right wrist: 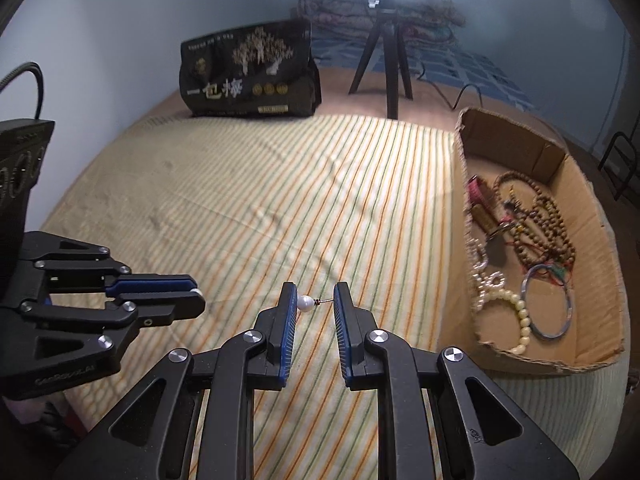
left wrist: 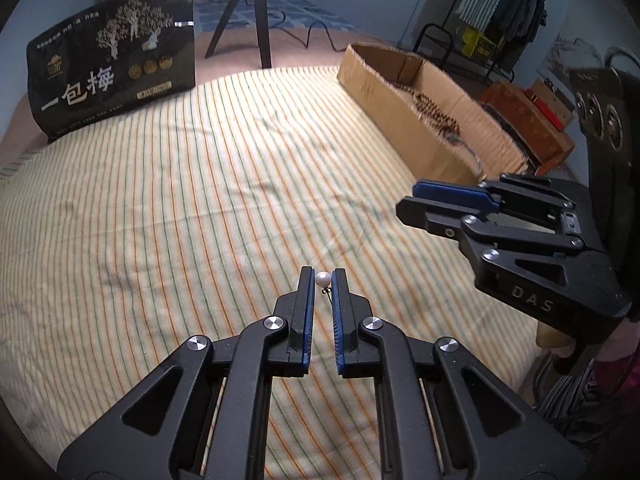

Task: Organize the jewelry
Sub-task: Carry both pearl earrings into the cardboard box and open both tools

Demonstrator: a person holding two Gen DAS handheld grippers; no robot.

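A white pearl earring [left wrist: 322, 279] sits between the tips of my left gripper [left wrist: 322, 280], whose jaws are closed on it above the striped cloth. A second pearl earring [right wrist: 305, 303] with its pin sits between the tips of my right gripper [right wrist: 314, 298], touching both pads. The cardboard box [right wrist: 600, 264] on the right holds wooden bead necklaces [right wrist: 548, 220], a pale bead bracelet [right wrist: 516, 316], a thin bangle [right wrist: 548, 304] and other pieces. The box [left wrist: 384, 96] also shows in the left wrist view. The right gripper [left wrist: 412, 200] appears at the right there, the left gripper [right wrist: 196, 296] at the left of the right wrist view.
A striped cloth [left wrist: 180, 200] covers the bed. A black printed bag [right wrist: 248, 72] stands at the back. A black tripod [right wrist: 384, 68] stands behind the cloth under a bright ring light. A clothes rack [left wrist: 500, 12] and boxes stand beyond the bed.
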